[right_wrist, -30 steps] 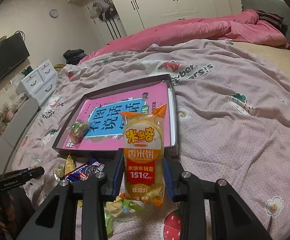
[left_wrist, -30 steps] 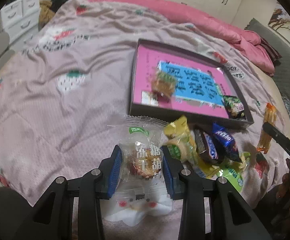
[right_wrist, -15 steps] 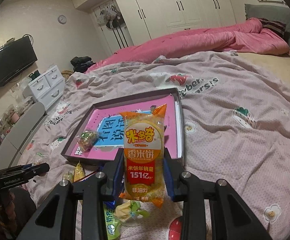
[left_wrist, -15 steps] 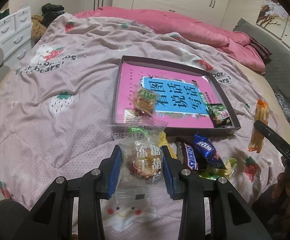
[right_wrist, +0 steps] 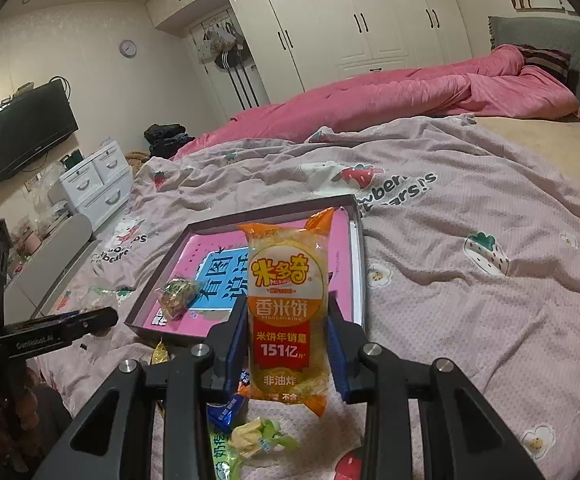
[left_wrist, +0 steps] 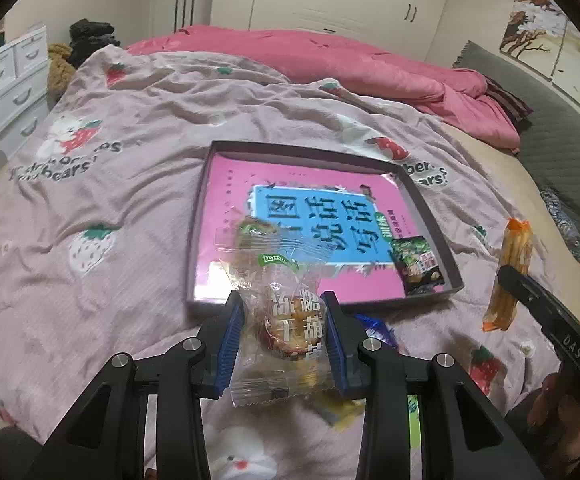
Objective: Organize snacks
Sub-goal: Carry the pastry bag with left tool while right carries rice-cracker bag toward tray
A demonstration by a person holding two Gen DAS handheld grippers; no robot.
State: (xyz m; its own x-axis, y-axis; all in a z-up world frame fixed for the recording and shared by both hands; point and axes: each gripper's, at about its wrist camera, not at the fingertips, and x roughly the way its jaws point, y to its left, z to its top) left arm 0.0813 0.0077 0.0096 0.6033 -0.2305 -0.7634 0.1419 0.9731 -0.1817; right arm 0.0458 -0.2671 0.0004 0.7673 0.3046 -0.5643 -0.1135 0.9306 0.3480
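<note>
A bedroom: white wardrobes (right_wrist: pixel 330 32) along the far wall, a wall clock (right_wrist: pixel 128 48), a dark television (right_wrist: pixel 25 128) mounted at the left, white drawers (right_wrist: pixel 93 184) beneath it. Across the bed, a pale pink quilt (left_wrist: pixel 121 168) printed with strawberries and bears, with a brighter pink duvet (left_wrist: pixel 330 64) bunched behind it. On the quilt, a shallow dark box (left_wrist: pixel 203 216) lined by a pink and blue book cover, holding a small green packet (left_wrist: pixel 418 264) in its near right corner and a clear-wrapped sweet (right_wrist: pixel 177 294) toward its left side. Between the blue pads of the left gripper (left_wrist: pixel 285 340), clamped firmly, a clear pastry packet (left_wrist: pixel 290 320), lifted off the quilt and hanging in front of the box's near wall; long axis running away from the camera, crimped top edge toward the box, printed label facing up. Between the pads of the right gripper (right_wrist: pixel 287 340), squeezed at its lower half, a yellow rice cracker pack (right_wrist: pixel 285 304); standing upright, long axis vertical, orange crimped end uppermost and overlapping the box's right side in view, printed front facing the camera. Seen from the left wrist, the same pack (left_wrist: pixel 508 276) tilted, held off beyond the box's right wall. Beneath both grippers, loose on the quilt near the box's front edge, a scatter of small wrapped snacks (right_wrist: pixel 249 436), blue, green and yellow.
</note>
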